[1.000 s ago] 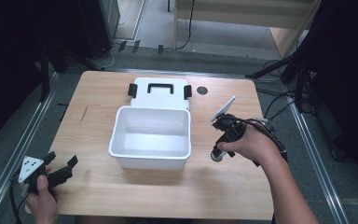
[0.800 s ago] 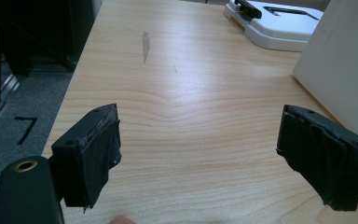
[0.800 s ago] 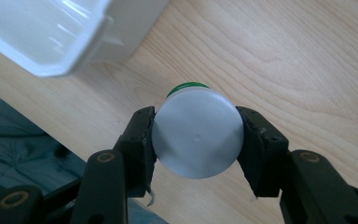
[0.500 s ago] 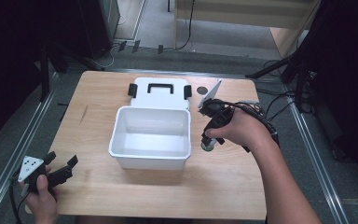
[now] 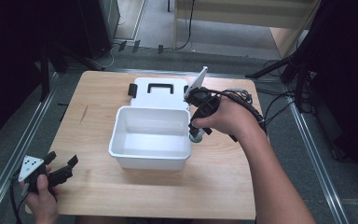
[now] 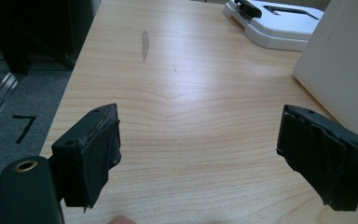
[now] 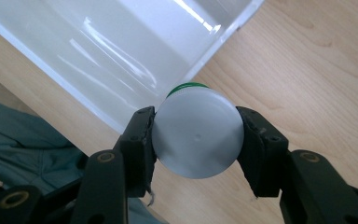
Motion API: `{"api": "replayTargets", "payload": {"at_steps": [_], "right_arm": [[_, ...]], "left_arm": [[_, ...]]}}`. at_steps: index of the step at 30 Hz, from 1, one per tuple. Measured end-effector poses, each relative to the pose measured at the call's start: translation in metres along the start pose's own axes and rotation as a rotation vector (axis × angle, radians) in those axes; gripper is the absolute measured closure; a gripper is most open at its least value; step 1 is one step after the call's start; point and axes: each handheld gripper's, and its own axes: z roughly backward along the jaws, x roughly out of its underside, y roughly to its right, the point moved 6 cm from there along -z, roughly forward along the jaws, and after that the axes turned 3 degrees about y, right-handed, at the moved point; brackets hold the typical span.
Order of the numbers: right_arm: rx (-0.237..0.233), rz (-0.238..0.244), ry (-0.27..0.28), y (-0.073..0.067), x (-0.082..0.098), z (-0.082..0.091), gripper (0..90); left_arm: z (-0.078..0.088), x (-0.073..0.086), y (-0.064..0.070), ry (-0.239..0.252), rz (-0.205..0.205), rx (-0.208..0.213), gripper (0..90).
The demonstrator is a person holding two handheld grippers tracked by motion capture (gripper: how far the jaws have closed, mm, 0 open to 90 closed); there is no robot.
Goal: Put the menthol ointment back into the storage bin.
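**Bottle carried to the bin's rim**

High view: we noted that the right gripper (image 5: pixel 195 132) had travelled from the open table to the near right corner of the white bin (image 5: pixel 121 157), so placement inside seemed close. The left gripper (image 5: pixel 61 168) lay idle, well apart.

Left gripper view: its jaws stood spread over bare table (image 6: pixel 191 116), nothing between them.

Right gripper view: the jaws pinched the small bottle (image 7: pixel 196 135) by its sides, with the bin's rim just beyond.

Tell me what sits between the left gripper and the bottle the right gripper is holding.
In the high view, the open white bin sits between the left gripper and the white-capped bottle clamped in the right gripper.
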Motion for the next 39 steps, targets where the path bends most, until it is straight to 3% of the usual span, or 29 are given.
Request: {"api": "replayTargets", "payload": {"at_steps": [7, 16, 20, 29, 39], "right_arm": [[-0.014, 0.031, 0.007, -0.012, -0.011, -0.002, 51.6], [-0.015, 0.091, -0.007, -0.028, -0.023, -0.020, 51.6], [-0.017, 0.109, -0.004, -0.032, -0.027, -0.025, 51.6], [-0.018, 0.199, -0.003, -0.036, -0.032, -0.047, 51.6], [-0.015, 0.251, -0.011, -0.036, -0.033, -0.066, 51.6]], "left_arm": [[0.000, 0.000, 0.000, 0.000, 0.004, 0.004, 13.9], [0.000, 0.000, 0.000, -0.002, 0.006, 0.008, 14.0], [0.000, 0.000, 0.000, -0.002, 0.009, 0.009, 14.0], [-0.001, 0.000, 0.000, -0.005, 0.009, 0.012, 14.0], [-0.001, 0.000, 0.000, -0.006, 0.006, 0.012, 14.0]]}}
